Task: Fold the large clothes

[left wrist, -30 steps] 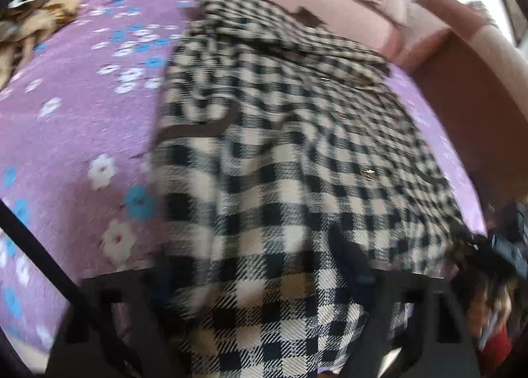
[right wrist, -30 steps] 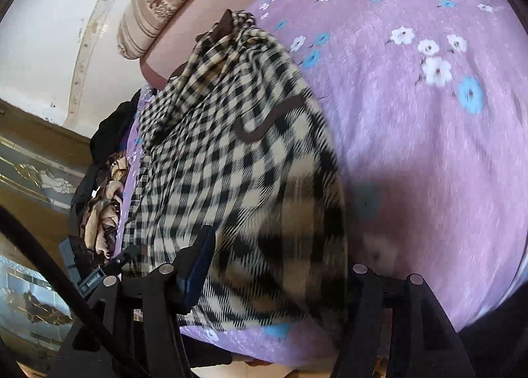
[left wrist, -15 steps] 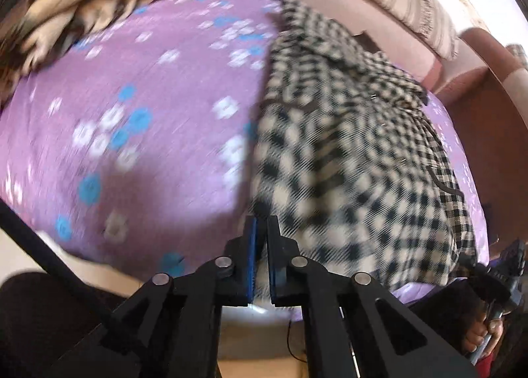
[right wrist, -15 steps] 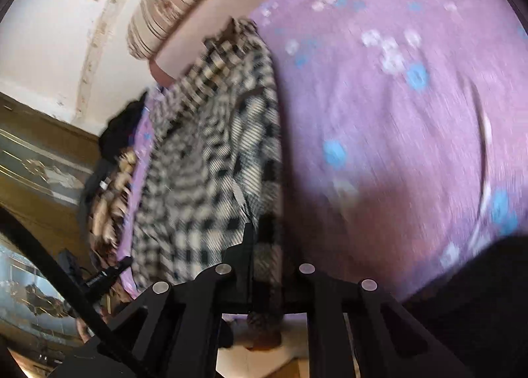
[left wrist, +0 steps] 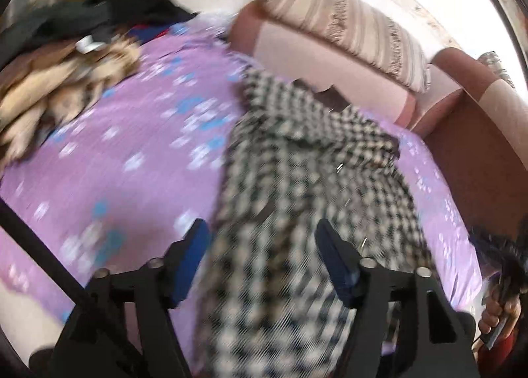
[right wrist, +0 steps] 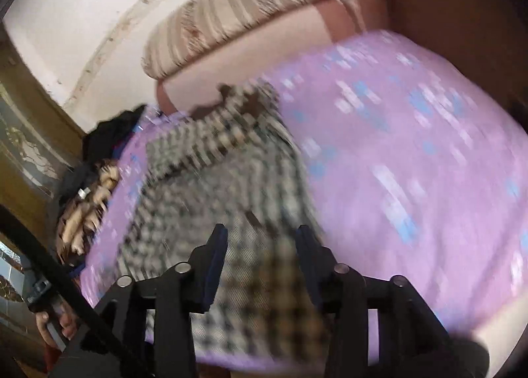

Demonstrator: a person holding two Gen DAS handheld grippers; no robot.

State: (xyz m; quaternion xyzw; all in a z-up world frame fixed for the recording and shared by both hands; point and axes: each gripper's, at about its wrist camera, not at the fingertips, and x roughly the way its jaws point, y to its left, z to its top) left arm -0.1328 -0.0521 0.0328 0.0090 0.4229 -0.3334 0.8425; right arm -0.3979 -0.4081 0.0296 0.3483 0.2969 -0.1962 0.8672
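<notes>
**A:** Where's the garment?

**B:** The checked coat (left wrist: 307,200) lies flat on the purple flowered bedspread (left wrist: 109,153), long axis running from the near bed edge up to the pink headboard (left wrist: 330,61). Collar at the far end, hem end nearest both tools.

**A:** Tools relative to it?

**B:** Both sit above the hem end, pointing down along the coat's length. The left gripper (left wrist: 260,236) straddles the coat's left edge; the right gripper (right wrist: 260,239) is over the strip near its right edge. Neither looks clearly nearer, one per hem corner. Any next fold would run hem toward collar, along that axis.

**A:** Jaw state?

**B:** Both spread apart, pads clear of the cloth as far as I can tell. Frames are heavily blurred, so I can't rule out a light touch on the right side. Jaws have just been opening; fabric shows between them in view but lower down, not pinched.

**A:** Versus the earlier frames?

**B:** Half a second back both were clamped tight at the hem, the right one visibly pinching the coat's edge. Now released, and both cameras see more of the headboard and wall, so the tools sit higher. The coat's right edge lies flatter than in that pinched frame.

**A:** Clutter?

**B:** A clothes pile (left wrist: 56,81) at far left, well apart from the coat.
</notes>
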